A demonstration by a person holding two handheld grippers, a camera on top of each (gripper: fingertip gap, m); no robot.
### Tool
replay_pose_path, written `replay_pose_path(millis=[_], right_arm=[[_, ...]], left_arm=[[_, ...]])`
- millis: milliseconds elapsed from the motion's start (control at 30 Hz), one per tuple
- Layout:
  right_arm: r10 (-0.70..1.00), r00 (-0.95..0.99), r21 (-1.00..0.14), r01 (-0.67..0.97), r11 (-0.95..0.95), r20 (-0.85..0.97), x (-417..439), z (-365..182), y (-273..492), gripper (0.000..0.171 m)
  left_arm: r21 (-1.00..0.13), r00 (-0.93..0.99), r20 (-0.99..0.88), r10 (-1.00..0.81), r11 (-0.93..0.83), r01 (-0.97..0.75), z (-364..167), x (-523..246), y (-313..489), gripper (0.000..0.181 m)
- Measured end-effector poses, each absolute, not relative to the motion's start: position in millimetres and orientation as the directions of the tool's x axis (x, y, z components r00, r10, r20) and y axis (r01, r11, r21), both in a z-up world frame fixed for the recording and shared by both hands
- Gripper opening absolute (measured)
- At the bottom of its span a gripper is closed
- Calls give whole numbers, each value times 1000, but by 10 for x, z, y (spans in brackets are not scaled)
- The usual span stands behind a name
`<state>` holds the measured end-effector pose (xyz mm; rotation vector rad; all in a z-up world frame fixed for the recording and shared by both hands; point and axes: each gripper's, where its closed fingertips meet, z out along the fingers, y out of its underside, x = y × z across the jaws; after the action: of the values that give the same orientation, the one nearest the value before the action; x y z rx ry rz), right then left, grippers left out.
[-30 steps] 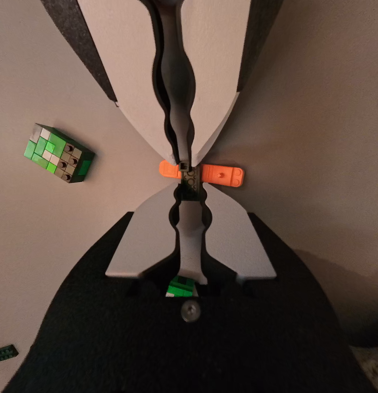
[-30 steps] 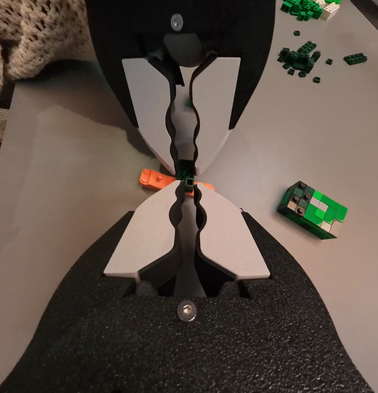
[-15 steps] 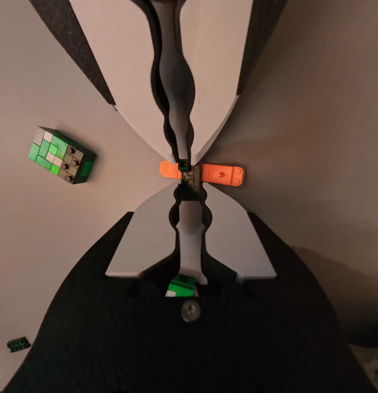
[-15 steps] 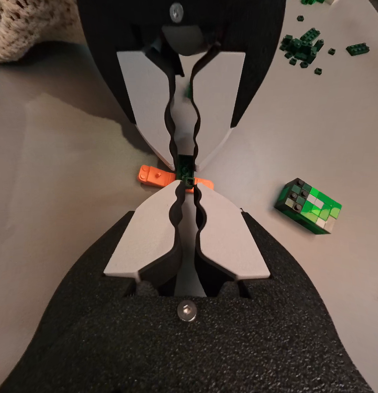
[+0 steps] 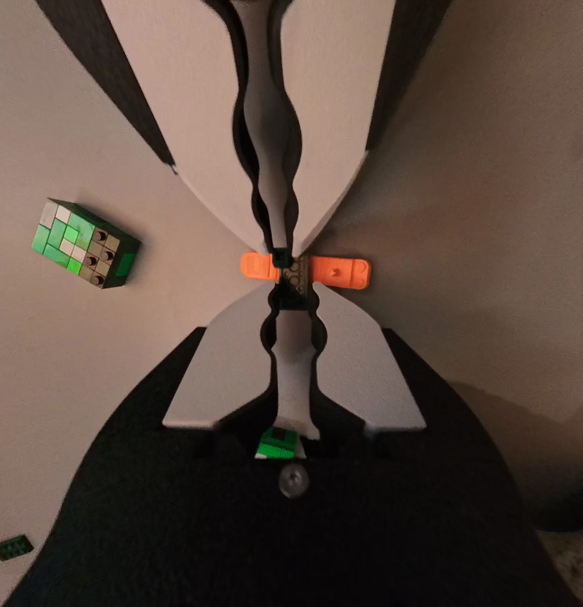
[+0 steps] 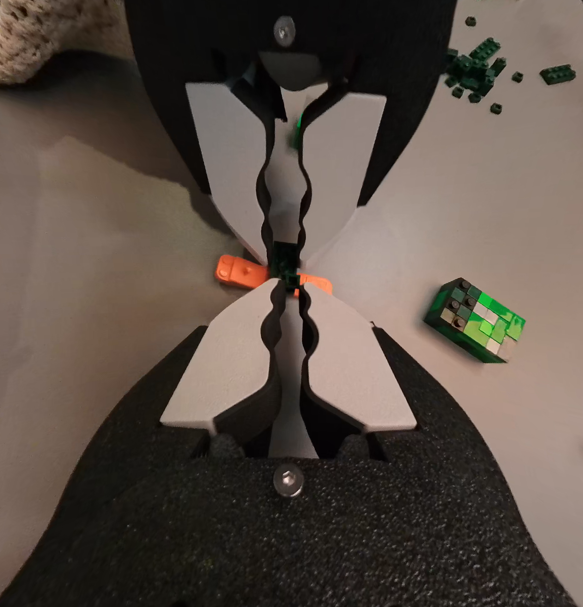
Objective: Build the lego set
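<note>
The two grippers meet tip to tip over a grey table (image 5: 86, 361), near the middle of each picture. The left gripper (image 5: 295, 303) has its fingers squeezed on a dark green plate (image 5: 295, 282). The plate's long side runs from 6 o'clock to 12 o'clock in the left wrist view, and its round underside holes face the camera. The right gripper (image 6: 291, 285) has its fingers pinched on a tiny dark green brick (image 6: 290, 281). That little brick touches the far end of the plate.

Behind the tips lies an orange brick separator (image 5: 339, 272). Its long side runs from 9 o'clock to 3 o'clock. It cannot be told if the plate touches it.

A green block build (image 5: 85, 243) sits on the table at 9 o'clock in the left wrist view and at 3 o'clock in the right wrist view. It has light green, white and grey tiles on top, with some dark studs at one end.

Only the right wrist view shows a pile of loose dark green bricks (image 6: 474, 75) at 1 o'clock, and a knitted blanket (image 6: 37, 36) at 11 o'clock.

Only the left wrist view shows one dark green brick (image 5: 13, 547) alone at 8 o'clock, and a small bright green piece (image 5: 277, 445) peeking between the left gripper's fingers, low down at 6 o'clock.
</note>
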<state>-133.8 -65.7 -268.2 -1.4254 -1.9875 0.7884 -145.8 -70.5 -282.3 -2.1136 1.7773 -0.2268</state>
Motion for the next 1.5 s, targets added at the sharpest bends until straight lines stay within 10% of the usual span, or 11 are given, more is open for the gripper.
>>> replay_pose_path(millis=[1500], right_arm=[[954, -281, -747, 611, 262, 105, -1339, -2687, -687, 7]], left_arm=[[-356, 199, -111, -974, -148, -923, -2825, -1487, -721, 16]])
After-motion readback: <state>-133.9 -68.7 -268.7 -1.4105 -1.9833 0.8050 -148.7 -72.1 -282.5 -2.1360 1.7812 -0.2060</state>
